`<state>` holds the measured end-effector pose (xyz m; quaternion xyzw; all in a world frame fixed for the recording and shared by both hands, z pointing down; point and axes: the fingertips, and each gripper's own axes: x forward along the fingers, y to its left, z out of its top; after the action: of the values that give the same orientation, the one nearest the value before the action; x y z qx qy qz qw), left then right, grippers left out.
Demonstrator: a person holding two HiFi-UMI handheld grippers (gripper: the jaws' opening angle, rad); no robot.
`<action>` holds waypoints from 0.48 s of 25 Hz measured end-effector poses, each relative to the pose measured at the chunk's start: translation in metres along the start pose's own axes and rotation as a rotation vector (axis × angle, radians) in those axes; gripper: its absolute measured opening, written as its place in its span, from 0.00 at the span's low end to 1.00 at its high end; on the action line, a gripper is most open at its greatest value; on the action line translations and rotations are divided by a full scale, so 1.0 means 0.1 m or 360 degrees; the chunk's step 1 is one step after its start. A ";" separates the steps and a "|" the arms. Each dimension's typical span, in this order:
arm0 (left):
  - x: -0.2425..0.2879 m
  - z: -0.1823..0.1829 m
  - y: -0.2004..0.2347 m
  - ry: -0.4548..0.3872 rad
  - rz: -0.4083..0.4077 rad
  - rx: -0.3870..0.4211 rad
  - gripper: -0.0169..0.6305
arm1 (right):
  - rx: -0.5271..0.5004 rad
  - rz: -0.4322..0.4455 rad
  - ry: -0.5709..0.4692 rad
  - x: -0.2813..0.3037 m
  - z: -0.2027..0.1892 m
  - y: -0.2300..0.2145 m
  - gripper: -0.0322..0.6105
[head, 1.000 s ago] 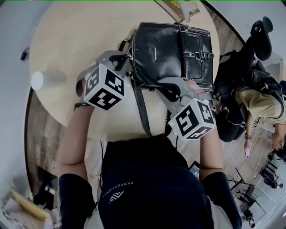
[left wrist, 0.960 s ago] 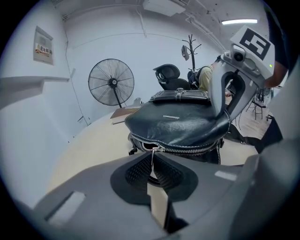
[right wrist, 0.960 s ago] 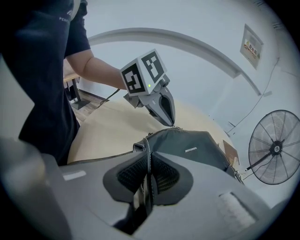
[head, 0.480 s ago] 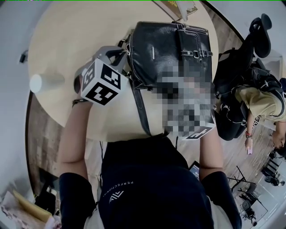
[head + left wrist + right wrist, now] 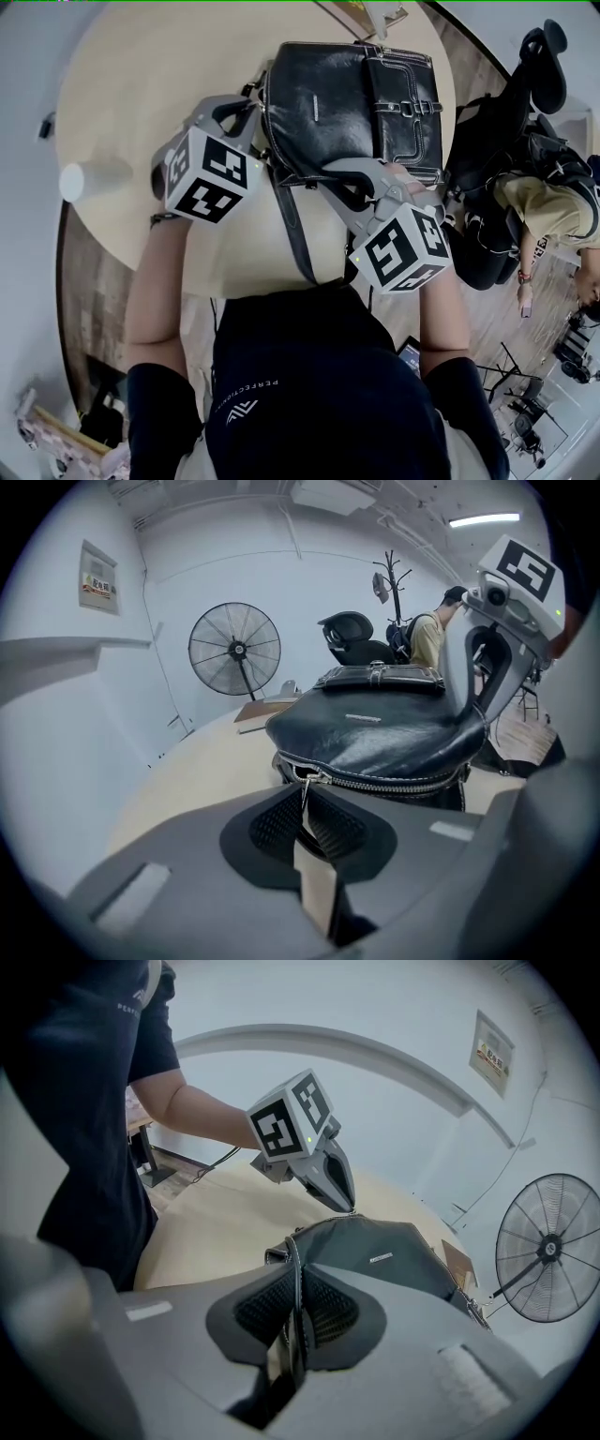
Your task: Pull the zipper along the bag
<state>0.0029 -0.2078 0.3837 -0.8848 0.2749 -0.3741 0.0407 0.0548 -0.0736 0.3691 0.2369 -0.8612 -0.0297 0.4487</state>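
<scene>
Round pale desk [image 5: 131, 84] carries black leather bag [image 5: 347, 103], lying flat | zipper [image 5: 394, 782] runs along bag's near side | left gripper [image 5: 303, 810]: jaws nearly together, pinching zipper pull [image 5: 302, 791] at bag's left end | right gripper [image 5: 298, 1305]: jaws clamped on bag's stitched edge, right end | white cup [image 5: 80, 178] well apart, left | fan [image 5: 234, 651] behind.
</scene>
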 end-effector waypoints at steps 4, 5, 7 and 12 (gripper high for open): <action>0.12 0.00 0.12 -0.0003 0.0031 -0.0045 0.09 | -0.0008 0.0008 0.0011 0.02 -0.02 0.01 0.10; 0.16 0.01 0.16 -0.0001 0.0037 -0.0057 0.09 | -0.0009 0.0009 0.0012 0.02 -0.02 0.01 0.10; 0.21 0.03 0.22 0.0000 0.0040 -0.0075 0.09 | -0.0009 0.0007 0.0011 0.02 -0.02 0.01 0.10; 0.24 0.03 0.19 0.0003 0.0044 -0.0065 0.08 | 0.0031 -0.0011 -0.0022 0.04 -0.05 0.01 0.11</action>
<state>0.0101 -0.2365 0.3920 -0.8812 0.2947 -0.3687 0.0276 0.0562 -0.0740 0.3753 0.2442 -0.8637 -0.0245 0.4402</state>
